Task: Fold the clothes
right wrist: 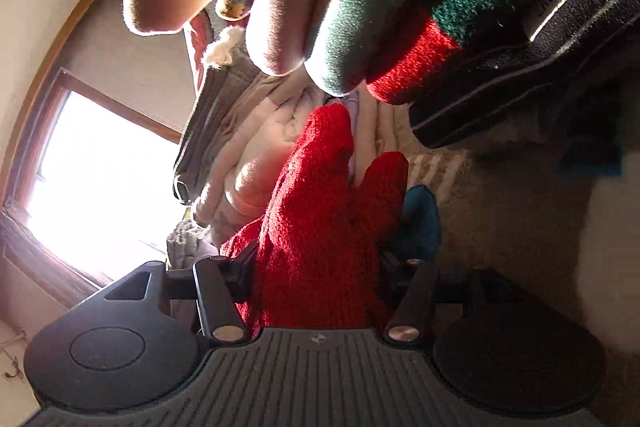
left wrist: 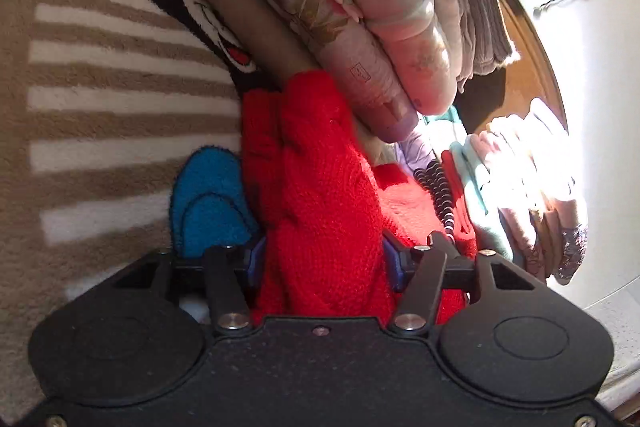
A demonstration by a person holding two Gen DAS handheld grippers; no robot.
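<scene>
A red knit garment (left wrist: 320, 195) is bunched between the jaws of my left gripper (left wrist: 322, 263), which is shut on it. Its far end reaches a stack of folded clothes (left wrist: 360, 7) with purple flower print. The same red knit (right wrist: 320, 219) fills my right gripper (right wrist: 316, 275), which is also shut on it. The fingertips of both grippers are hidden by the fabric. The garment lies over a beige and white striped blanket (left wrist: 112, 99).
A blue fleece patch (left wrist: 208, 203) lies left of the red knit. A second stack of folded pale clothes (left wrist: 532, 187) stands at the right. Folded green, red and black garments (right wrist: 440, 7) hang close above the right gripper. A bright window (right wrist: 100, 179) is at the left.
</scene>
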